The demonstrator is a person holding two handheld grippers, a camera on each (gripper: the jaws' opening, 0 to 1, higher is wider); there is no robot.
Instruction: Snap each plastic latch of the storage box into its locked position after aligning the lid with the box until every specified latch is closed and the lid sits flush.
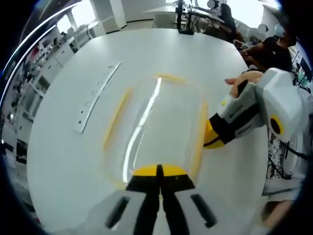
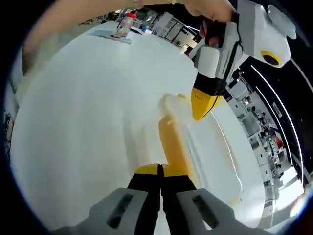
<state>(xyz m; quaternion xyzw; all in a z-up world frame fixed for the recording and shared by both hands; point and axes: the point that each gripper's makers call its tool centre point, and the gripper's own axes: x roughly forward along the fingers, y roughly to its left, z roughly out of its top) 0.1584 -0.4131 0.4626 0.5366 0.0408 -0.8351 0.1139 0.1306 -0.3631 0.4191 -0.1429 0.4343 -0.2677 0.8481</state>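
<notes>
Table [image 1: 58, 161], white and round, carries a clear plastic storage box with a transparent lid [image 1: 156, 122] and yellow latches along its edges. In my left gripper view the box sits in the middle of the table, directly ahead of my left gripper [image 1: 159, 171], whose yellow-tipped black jaws are pressed together with no gap between them, right at the near yellow latch [image 1: 159, 170]; I cannot tell whether they touch it. Long yellow latches run down the left edge [image 1: 116, 117] and the right edge [image 1: 200, 132] of the lid, and a fourth yellow latch [image 1: 169, 78] lies along the far edge. My right gripper [image 1: 214, 139] comes in from the right, its yellow tip resting against the right-hand latch, with a hand [image 1: 240, 81] around its white body. A flat white strip with small dark marks [image 1: 95, 98] lies on the table to the left of the box.

In my right gripper view, my right gripper [image 2: 160, 172] also has its jaws clenched together, at the near end of a long yellow latch [image 2: 174, 142]. My left gripper [image 2: 201, 105] reaches down from the top, its yellow tip on the lid's far corner, a hand [image 2: 215, 10] holding it. A small red-capped bottle [image 2: 124, 24] stands far off on the table.
</notes>
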